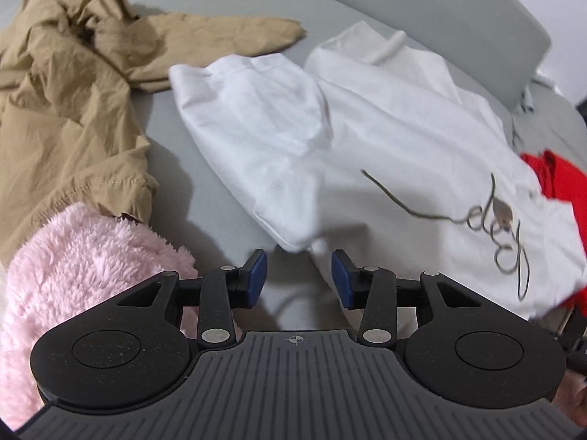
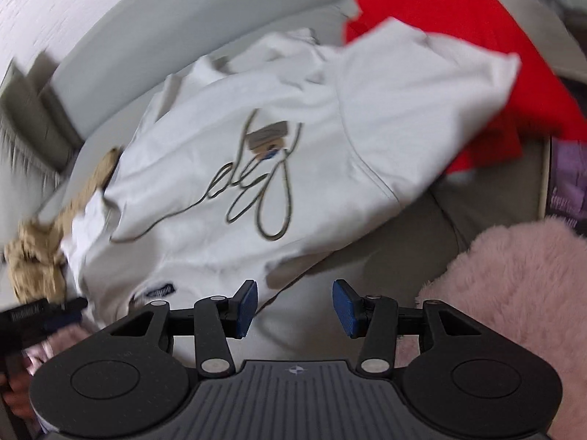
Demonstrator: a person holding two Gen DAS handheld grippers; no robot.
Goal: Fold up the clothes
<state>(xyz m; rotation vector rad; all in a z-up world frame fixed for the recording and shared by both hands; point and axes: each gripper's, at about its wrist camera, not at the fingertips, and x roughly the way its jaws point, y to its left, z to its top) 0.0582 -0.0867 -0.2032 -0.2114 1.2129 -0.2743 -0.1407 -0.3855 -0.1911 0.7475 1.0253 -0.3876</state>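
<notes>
**A:** What lies around the white T-shirt point(image 1: 385, 139), going left to right?

**B:** In the left wrist view, a crumpled tan garment point(image 1: 66, 110) lies to the shirt's left, with a fluffy pink fabric point(image 1: 84, 271) below it, nearer the camera. The shirt itself is spread on a grey cushioned surface point(image 1: 176, 168), with one sleeve folded over its body. A dark cursive script crosses its chest. A red garment point(image 1: 557, 179) shows just past the shirt's right edge, partly under it.

**A:** Where are the tools?

**B:** The left gripper point(image 1: 299, 278) hovers near the shirt's lower edge, jaws apart with nothing between them; only grey surface and the hem's corner show in the gap. The right gripper point(image 2: 295, 308) also stands with jaws apart and empty, near the same hem, further along it. That view is blurred.

**A:** Which way does the shirt run from them?

**B:** Its long axis runs away from both grippers, hem near and collar far, slanting somewhat. The shirt lies ahead of and below each tool. Both seem about equally near the hem, the left by the folded-sleeve side, the right by the side nearer the red garment. I judge the next move to be a grasp at the hem.
</notes>
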